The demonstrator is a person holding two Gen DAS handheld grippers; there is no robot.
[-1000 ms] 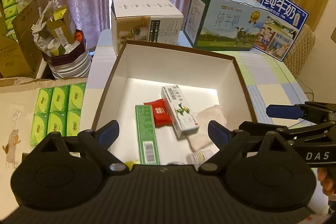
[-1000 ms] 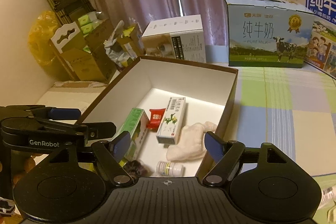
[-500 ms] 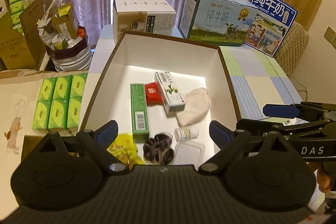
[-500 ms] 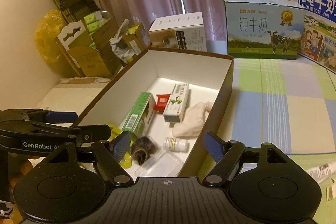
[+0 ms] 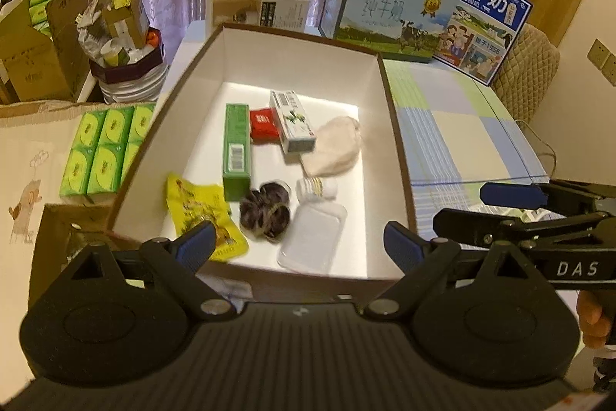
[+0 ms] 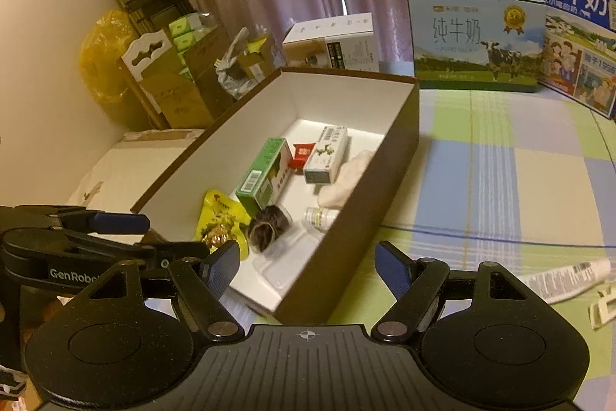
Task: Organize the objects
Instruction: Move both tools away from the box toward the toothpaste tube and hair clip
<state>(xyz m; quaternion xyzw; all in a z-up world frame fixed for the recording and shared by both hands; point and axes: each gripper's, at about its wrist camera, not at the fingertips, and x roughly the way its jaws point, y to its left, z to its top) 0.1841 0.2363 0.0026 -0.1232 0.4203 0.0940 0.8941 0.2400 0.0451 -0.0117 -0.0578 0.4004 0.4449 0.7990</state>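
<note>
Two tongs agape; green box (image 5: 235, 145) lengthwise, barcode end nearest.

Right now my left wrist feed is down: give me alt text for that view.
The open left gripper hovers, holding nothing, over the near end of a brown box containing a green carton, red packet, white carton, cloth, small bottle, dark hair tie, yellow packet and clear lid. The right gripper sits at right over the checked tablecloth.

Matt cardboard box (image 5: 398, 141); glossy yellow foil packet (image 5: 200, 214); clear plastic case (image 5: 313, 241); soft cloth (image 5: 338, 145)
</note>
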